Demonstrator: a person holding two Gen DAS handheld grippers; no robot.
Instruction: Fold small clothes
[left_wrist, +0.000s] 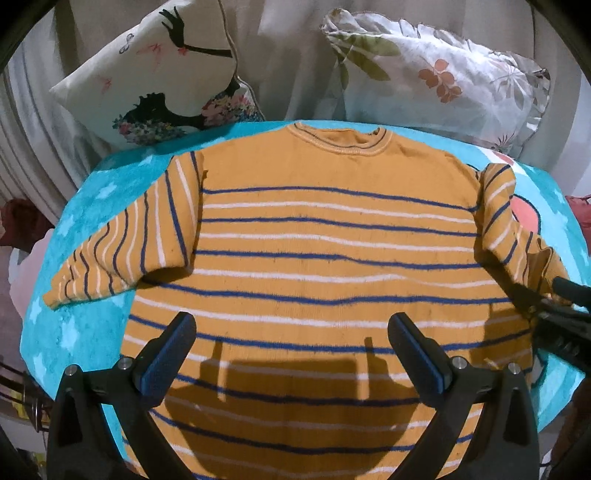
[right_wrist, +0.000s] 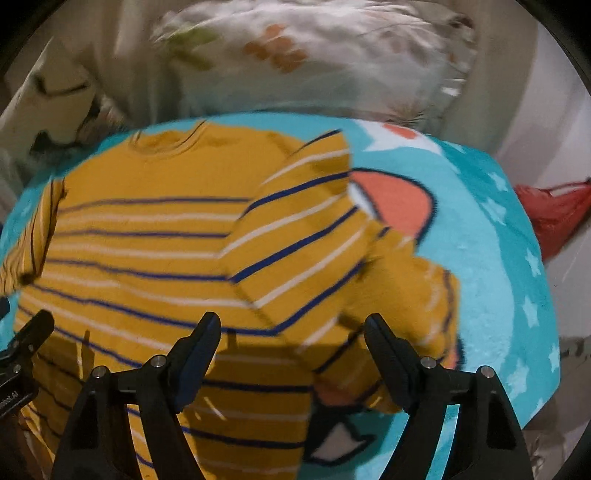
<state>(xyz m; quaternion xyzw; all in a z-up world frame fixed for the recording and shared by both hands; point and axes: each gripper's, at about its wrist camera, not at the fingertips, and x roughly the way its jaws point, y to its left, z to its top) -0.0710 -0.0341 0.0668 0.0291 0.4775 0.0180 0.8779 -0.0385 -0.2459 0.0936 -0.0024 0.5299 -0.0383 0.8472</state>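
Observation:
A mustard-yellow sweater (left_wrist: 332, 236) with blue and white stripes lies flat, collar away from me, on a turquoise blanket (left_wrist: 88, 332). Its left sleeve (left_wrist: 122, 251) lies spread outward. Its right sleeve (right_wrist: 295, 254) is bunched and partly folded inward over the body. My left gripper (left_wrist: 291, 332) is open and empty above the sweater's lower middle. My right gripper (right_wrist: 291, 332) is open and empty just above the right sleeve's crumpled cuff end (right_wrist: 413, 310); it also shows at the right edge of the left wrist view (left_wrist: 561, 314). The right wrist view is motion-blurred.
Two printed pillows (left_wrist: 159, 74) (left_wrist: 443, 77) lean against a beige backrest behind the blanket. A red object (right_wrist: 554, 214) lies off the blanket's right edge. The blanket has a cartoon print with an orange patch (right_wrist: 391, 203) beside the right sleeve.

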